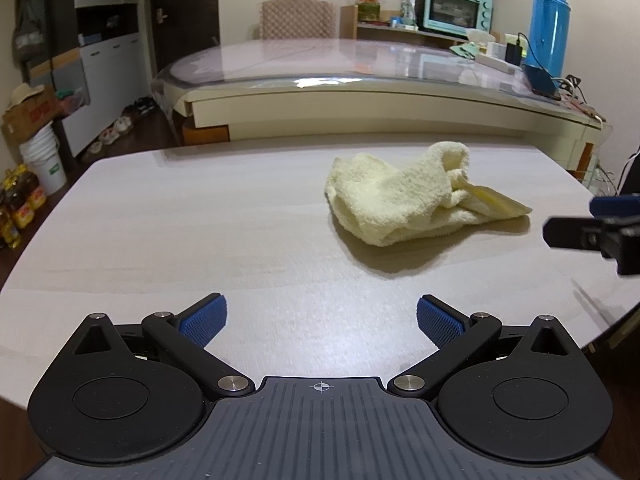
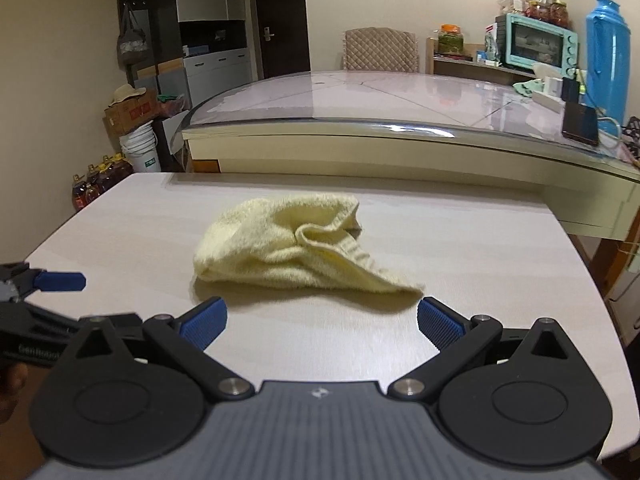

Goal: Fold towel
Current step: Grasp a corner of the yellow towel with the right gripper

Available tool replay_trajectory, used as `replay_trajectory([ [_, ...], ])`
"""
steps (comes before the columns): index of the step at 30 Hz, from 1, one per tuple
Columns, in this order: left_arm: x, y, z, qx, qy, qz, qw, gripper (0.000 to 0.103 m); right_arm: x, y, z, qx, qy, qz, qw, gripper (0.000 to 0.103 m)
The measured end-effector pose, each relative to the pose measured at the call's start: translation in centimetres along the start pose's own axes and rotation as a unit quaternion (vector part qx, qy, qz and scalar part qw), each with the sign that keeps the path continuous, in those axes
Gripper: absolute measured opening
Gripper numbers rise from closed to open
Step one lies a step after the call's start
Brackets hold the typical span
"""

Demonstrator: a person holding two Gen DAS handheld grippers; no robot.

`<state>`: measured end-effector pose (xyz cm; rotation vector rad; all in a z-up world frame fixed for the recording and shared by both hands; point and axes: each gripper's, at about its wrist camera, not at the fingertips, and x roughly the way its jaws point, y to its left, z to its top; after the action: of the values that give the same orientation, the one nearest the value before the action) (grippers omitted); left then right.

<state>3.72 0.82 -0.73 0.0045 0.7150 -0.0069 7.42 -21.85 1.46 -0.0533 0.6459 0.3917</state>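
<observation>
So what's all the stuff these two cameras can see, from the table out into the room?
towel: one, pale yellow, crumpled on the near table
near table: one, light wood grain, under the towel
big table: one, cream with a glossy clear cover, behind the near table
chair: one, quilted beige, at the far side of the big table
toaster oven: one, mint green, on a shelf by the wall
jars: several, red and other contents, on and beside the oven
thermos: one, blue, right end of the big table
buckets: stacked, white, on the floor at left
oil bottles: several, amber, on the floor
left gripper: black with blue pads, open, short of the towel
right gripper: same, open, at the towel's near edge
</observation>
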Motion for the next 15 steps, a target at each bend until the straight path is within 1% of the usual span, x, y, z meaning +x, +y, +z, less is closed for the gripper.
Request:
replay_trajectory([
  [4,0.6,0.4,0.5,0.003,-0.001,0.002,1.0,0.103,1.6,-1.0,1.6,0.007,-0.001,0.024,1.0,0.102],
  [9,1.4,0.8,1.2,0.007,-0.002,0.006,1.0,0.103,4.1,-3.1,4.3,0.04,0.005,0.062,0.997,0.1],
  [12,1.9,0.9,1.4,0.009,0.002,0.009,0.9999,0.103,6.2,-4.2,5.3,0.061,0.019,0.078,0.995,0.094],
  [14,2.1,1.1,1.5,0.009,0.003,0.009,0.9999,0.103,7.6,-4.9,6.0,0.074,0.029,0.089,0.993,0.087],
  [15,2.2,1.2,1.5,0.009,0.004,0.01,0.9999,0.103,8.3,-5.2,6.3,0.081,0.034,0.095,0.992,0.085],
])
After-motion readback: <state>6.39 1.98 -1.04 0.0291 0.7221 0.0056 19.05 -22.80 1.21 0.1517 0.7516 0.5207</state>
